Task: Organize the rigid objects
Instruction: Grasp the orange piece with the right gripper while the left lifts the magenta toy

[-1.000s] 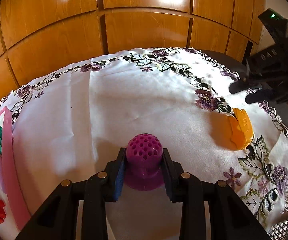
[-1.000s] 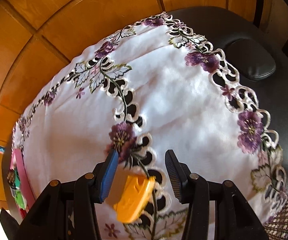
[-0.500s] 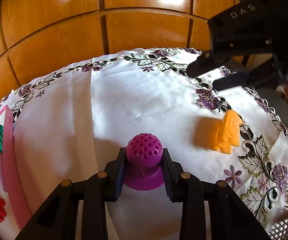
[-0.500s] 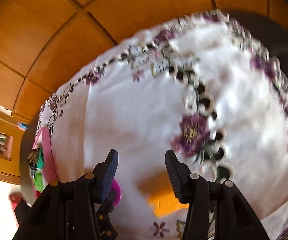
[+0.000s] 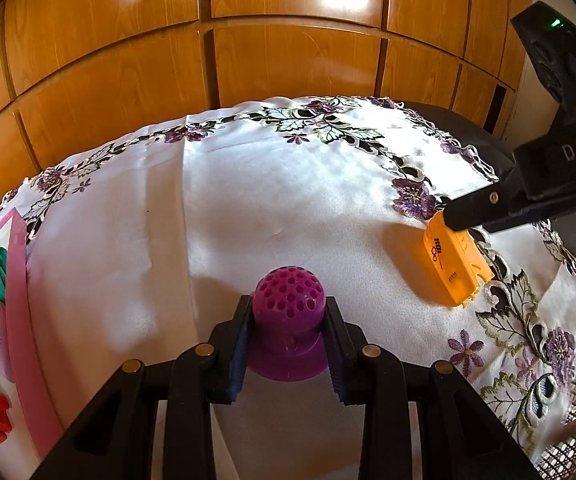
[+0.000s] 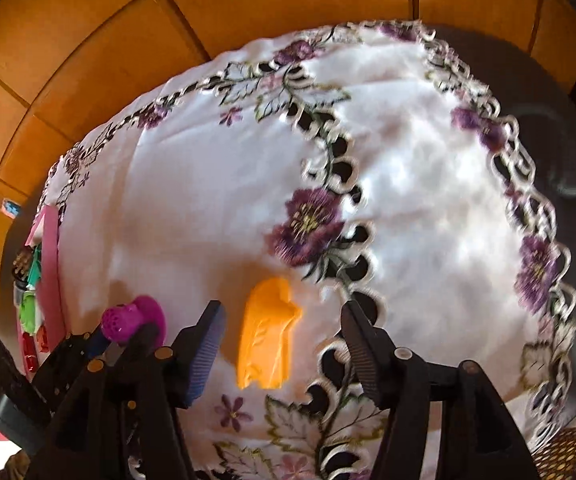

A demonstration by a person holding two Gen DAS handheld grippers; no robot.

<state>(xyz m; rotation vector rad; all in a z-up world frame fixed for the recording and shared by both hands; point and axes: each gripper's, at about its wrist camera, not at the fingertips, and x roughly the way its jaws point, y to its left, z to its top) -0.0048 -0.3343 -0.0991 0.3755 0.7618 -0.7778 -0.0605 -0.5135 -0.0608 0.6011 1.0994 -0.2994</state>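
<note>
White cloth (image 5: 272,200) | L gripper (image 5: 288,344) clamps purple holder (image 5: 288,300) | R gripper (image 6: 284,344) widening, straddles orange piece (image 6: 268,340)

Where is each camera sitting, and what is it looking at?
Left wrist view: sits on the left gripper, looking forward and down at the purple holder it clamps; the right gripper shows at right.
Right wrist view: sits on the right gripper, looking steeply down at the orange piece lying between its open fingers; the left gripper shows at lower left.
Both share the white tablecloth, holder and orange piece.
</note>
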